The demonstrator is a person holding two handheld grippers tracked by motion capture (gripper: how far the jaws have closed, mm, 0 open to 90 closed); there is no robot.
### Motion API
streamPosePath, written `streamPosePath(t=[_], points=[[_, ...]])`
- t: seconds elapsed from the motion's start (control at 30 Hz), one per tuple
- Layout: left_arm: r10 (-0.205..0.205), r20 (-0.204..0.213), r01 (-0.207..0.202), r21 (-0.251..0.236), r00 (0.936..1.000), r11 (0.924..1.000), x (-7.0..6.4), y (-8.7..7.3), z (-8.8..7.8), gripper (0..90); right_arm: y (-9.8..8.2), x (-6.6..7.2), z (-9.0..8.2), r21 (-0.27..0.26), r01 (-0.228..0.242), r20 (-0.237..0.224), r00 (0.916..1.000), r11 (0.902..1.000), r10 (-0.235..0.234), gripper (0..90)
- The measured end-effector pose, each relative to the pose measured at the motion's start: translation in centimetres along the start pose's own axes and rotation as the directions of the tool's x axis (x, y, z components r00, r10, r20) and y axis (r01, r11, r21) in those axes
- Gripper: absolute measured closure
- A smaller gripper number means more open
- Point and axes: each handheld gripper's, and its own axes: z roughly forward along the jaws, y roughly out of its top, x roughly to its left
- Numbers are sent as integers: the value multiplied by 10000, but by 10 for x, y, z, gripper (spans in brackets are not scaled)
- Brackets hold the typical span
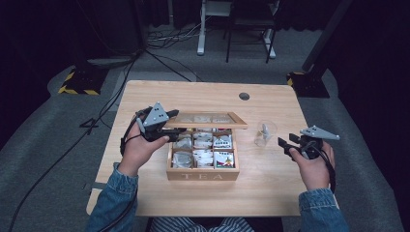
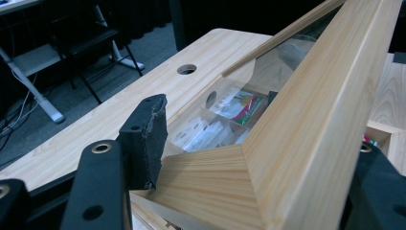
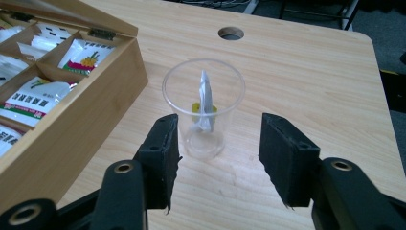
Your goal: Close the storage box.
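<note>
A wooden tea box (image 1: 203, 175) marked TEA sits mid-table, its compartments holding several tea packets. Its glass-paned lid (image 1: 208, 119) is raised. My left gripper (image 1: 174, 129) is shut on the lid's left corner; in the left gripper view the black jaws clamp the lid's wooden frame (image 2: 311, 120) from both sides. Right of the box stands a clear plastic cup (image 1: 265, 133) with a tea bag (image 3: 205, 100) inside. My right gripper (image 1: 286, 143) is open just right of the cup. In the right gripper view the cup (image 3: 203, 139) stands just beyond the parted jaws, untouched.
A round cable hole (image 1: 244, 96) lies in the table near its far edge. The box's right wall (image 3: 72, 129) is close to the cup's left. Bare tabletop (image 1: 270, 183) spreads in front of and to the right of the cup. Chair and desk legs stand on the floor beyond.
</note>
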Motion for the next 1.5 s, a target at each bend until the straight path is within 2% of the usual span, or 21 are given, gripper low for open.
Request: streamPosePath(t=[0.2,0.57,0.83,1.03,1.23,1.43,1.5], points=[[24,58,-25,127,10000,9999,-2,-2,-1,404,-12,-2,1,78,-1,-117,9999,10000,2,477],[55,-65,-52,475,10000,9989,-6,-8,-8,390,-32,-6,6,252,-387,-262,9989,9989,394,476],[-25,-253,40,581,9997,9983,-9,-12,-15,387,-39,-4,12,284,-529,-461,9975,9982,541,475],[39,-304,-16,762,9995,9971,-13,-15,-15,374,-42,-3,13,262,-578,-544,9968,9980,592,474],[139,-534,-90,903,9985,9959,-20,-18,-21,352,-45,-2,16,243,-600,-697,9957,9979,616,473],[68,-793,18,1077,9968,9942,-27,-22,-27,322,-49,-3,20,279,-612,-841,9944,9977,633,473],[-177,-763,268,1192,9969,9925,-28,-24,-29,320,-49,-2,22,250,-645,-889,9938,9976,665,472]])
